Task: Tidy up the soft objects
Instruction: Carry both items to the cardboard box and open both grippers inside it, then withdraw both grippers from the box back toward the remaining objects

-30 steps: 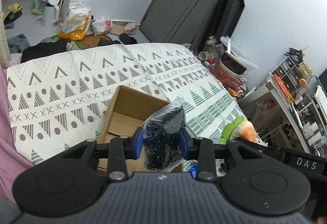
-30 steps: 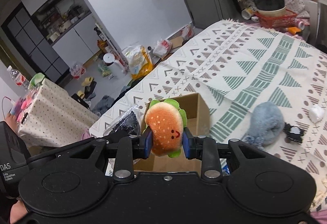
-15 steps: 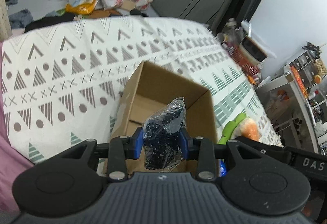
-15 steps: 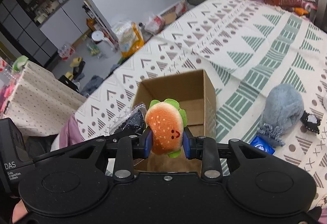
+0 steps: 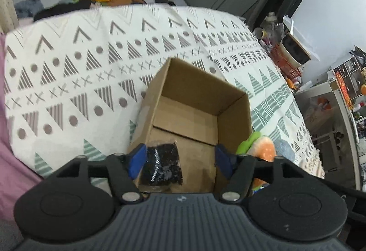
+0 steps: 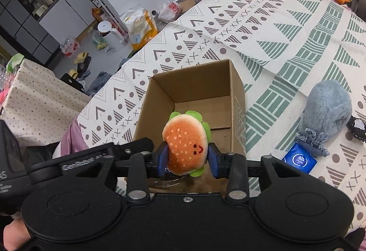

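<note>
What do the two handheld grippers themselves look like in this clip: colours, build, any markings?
Both are matte black plastic. The left gripper and right gripper each carry blue fingertip pads on black link arms with silver pivot screws, above a ribbed base flanked by two round discs. The black bar beside the right gripper bears faint raised lettering, not clearly legible. No sleeves show.

Matt brown corrugated cardboard box (image 5: 231, 111); glossy crinkled clear-plastic bag of black stuff (image 5: 163, 165) – shiny; fuzzy orange plush burger (image 6: 186, 145); fluffy grey-blue plush (image 6: 327, 111); woven patterned cotton cloth (image 6: 286, 29).
</note>
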Demonstrator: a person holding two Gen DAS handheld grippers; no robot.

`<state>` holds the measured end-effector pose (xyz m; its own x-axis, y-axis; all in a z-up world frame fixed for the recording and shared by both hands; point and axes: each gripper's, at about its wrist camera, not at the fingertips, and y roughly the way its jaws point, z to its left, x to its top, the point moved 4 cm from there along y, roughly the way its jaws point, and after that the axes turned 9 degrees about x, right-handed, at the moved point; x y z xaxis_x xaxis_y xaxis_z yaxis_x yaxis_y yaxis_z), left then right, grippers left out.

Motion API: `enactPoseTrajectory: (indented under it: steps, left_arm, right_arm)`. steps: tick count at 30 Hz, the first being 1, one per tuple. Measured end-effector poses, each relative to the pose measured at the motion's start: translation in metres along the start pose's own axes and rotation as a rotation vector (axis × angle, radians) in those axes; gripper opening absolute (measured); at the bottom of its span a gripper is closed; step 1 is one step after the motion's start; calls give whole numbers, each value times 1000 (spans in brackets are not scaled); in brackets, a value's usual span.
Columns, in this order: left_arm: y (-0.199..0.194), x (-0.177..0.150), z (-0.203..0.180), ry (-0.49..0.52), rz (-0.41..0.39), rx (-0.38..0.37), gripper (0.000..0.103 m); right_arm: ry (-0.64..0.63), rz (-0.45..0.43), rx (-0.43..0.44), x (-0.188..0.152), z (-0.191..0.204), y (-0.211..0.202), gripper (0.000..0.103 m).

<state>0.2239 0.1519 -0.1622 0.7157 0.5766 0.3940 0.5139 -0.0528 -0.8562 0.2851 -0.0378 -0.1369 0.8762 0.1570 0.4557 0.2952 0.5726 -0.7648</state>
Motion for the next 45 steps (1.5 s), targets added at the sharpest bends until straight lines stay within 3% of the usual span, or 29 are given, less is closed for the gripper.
enactPoseTrajectory:
  steps: [2,4,8,11,18,23,26,37,45]
  left_arm:
    - [-6,0,0,-6,-17,18,72]
    - [-11,0,0,-1,-25,29,72]
    - [-28,-2,-8,46,-64,34,73]
    - [-42,-3,-16,71,-99,45,79]
    - [-74,-13,-42,131,-194,14,80]
    - [-90,-22,-67,191,-213,3,82]
    - [-98,-30,-82,236,-242,51,82]
    - [-107,-59,-131,349,-225,52,85]
    - [-103,-79,-158,396,-237,59,85]
  right_arm:
    - [8,-1,3,2,-1,-2,53]
    - [28,-19,-13,3,-4,-10,80]
    - [72,-73,-62,5,-19,-33,92]
    - [117,-84,-92,3,-34,-49,93]
    - [128,-153,-93,5,-50,-95,99]
    - [143,-200,-91,1,-63,-121,101]
    - [165,-231,-91,-5,-75,-137,101]
    - [216,-306,-85,-24,-108,-173,102]
    - [266,-307,-57,-41,-138,-176,102]
